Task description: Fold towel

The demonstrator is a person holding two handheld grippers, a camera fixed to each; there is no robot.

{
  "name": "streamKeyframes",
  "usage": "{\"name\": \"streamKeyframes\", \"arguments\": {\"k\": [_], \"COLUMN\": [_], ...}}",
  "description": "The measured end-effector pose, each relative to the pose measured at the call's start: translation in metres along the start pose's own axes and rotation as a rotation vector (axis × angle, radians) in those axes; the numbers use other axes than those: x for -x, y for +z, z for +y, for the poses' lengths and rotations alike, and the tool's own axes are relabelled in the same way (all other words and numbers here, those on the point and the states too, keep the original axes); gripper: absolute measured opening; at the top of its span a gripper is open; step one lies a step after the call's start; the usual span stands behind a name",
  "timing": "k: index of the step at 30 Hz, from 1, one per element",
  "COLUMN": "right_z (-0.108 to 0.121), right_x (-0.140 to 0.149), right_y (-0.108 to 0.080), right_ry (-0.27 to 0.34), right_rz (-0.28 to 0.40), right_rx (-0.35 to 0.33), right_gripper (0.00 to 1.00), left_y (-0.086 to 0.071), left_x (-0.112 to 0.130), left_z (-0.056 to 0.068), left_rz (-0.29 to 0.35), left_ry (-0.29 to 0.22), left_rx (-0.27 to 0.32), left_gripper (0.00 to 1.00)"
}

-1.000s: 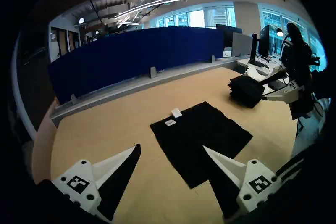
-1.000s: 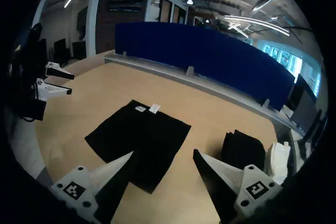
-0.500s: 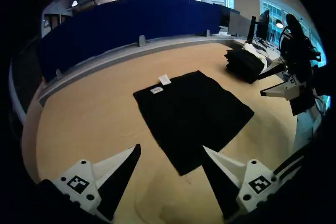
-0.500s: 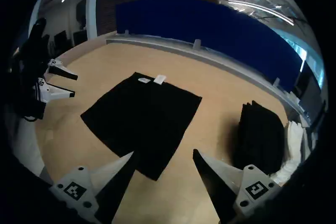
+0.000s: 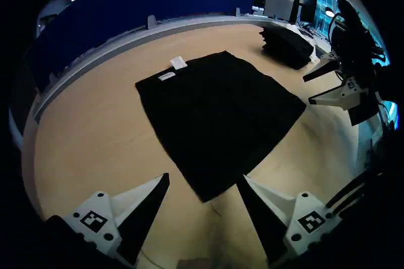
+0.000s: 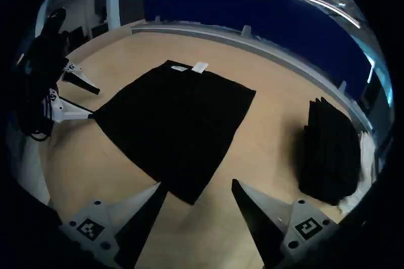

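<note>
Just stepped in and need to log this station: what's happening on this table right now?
A person is working with two grippers over a black towel lying flat and unfolded on a wooden table. The left gripper and the right gripper are both open, each poised at one corner of the towel, neither gripping it yet. A pile of folded dark cloths sits nearby.

Left claw [image 5: 202, 177] and right claw [image 6: 198, 183] dropped closer to bench [image 5: 91, 132]. Towel [image 5: 217, 107] now looms larger; its near corners reach the gaps between each claw's fingertips.
</note>
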State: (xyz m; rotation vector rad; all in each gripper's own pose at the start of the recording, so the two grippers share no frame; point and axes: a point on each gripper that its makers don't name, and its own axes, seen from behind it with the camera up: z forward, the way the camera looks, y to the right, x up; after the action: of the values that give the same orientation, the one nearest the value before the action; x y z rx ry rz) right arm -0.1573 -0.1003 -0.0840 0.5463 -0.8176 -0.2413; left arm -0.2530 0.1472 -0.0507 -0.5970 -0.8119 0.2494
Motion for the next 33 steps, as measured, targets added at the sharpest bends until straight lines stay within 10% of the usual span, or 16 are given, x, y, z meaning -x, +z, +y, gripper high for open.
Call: {"name": "streamKeyframes", "arguments": {"k": [21,33], "right_z": [-0.004,-0.011], "right_x": [0.028,0.035], "right_y": [0.008,0.013], "right_ry": [-0.003,0.011], "right_rz": [-0.070,-0.076], "right_rx": [-0.030,-0.049], "right_gripper": [0.91,0.68], "left_y": [0.007,0.004], "left_x": [0.027,0.029], "left_z": [0.011,0.012], "left_rz": [-0.107,-0.133], "left_ry": [0.036,0.061], "left_rx": [0.037,0.041], "left_gripper": [0.97,0.73]}}
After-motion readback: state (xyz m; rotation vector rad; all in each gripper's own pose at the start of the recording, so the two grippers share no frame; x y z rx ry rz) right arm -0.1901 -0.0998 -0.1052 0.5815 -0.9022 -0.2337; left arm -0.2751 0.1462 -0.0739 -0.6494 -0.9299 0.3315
